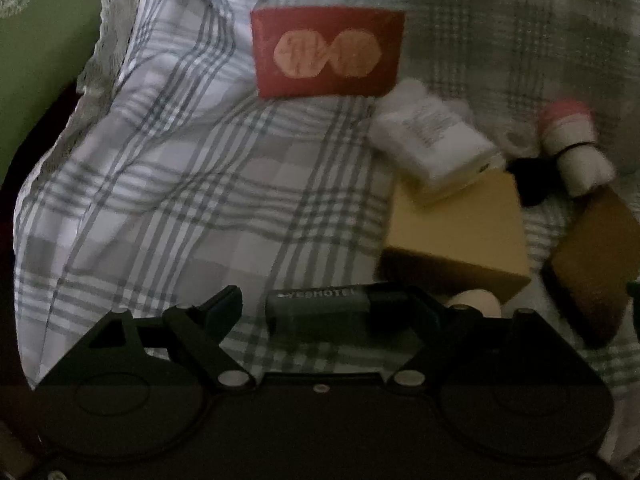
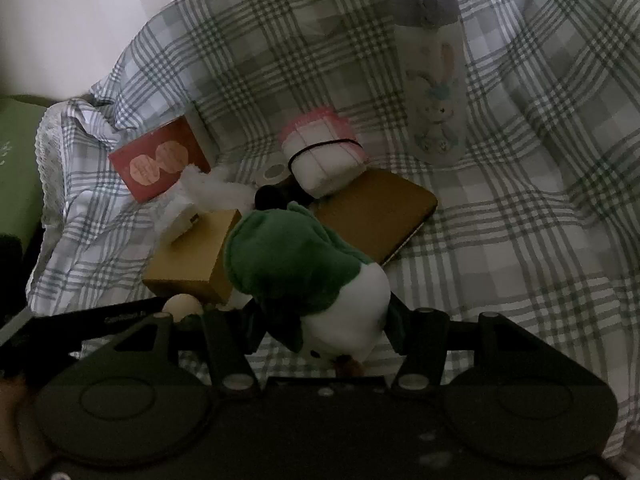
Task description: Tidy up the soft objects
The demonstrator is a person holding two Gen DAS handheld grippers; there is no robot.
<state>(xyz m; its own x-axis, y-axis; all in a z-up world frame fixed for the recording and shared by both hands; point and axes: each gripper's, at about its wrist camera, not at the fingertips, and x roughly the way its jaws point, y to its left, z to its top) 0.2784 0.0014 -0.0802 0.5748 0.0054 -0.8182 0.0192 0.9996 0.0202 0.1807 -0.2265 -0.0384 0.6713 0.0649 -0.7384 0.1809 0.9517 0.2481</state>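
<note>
A green and white plush toy (image 2: 304, 276) sits between the fingers of my right gripper (image 2: 320, 332), which is shut on its white body above the checked bedsheet (image 2: 500, 240). My left gripper (image 1: 324, 308) stands open low over the sheet. A small grey tube-like pack (image 1: 320, 310) printed with letters lies between its fingers; the left finger (image 1: 226, 306) stands clear of it. A rolled white and pink cloth (image 2: 324, 152) bound by a black band lies in the pile ahead, and it shows as well in the left wrist view (image 1: 576, 148).
On the sheet lie a red box (image 1: 326, 52), a white tissue pack (image 1: 436, 140), a yellow box (image 1: 460, 236), a brown notebook (image 2: 372, 216), a tape roll (image 2: 274, 172) and a rabbit-print bottle (image 2: 436, 76). A green cushion (image 1: 40, 60) borders the left.
</note>
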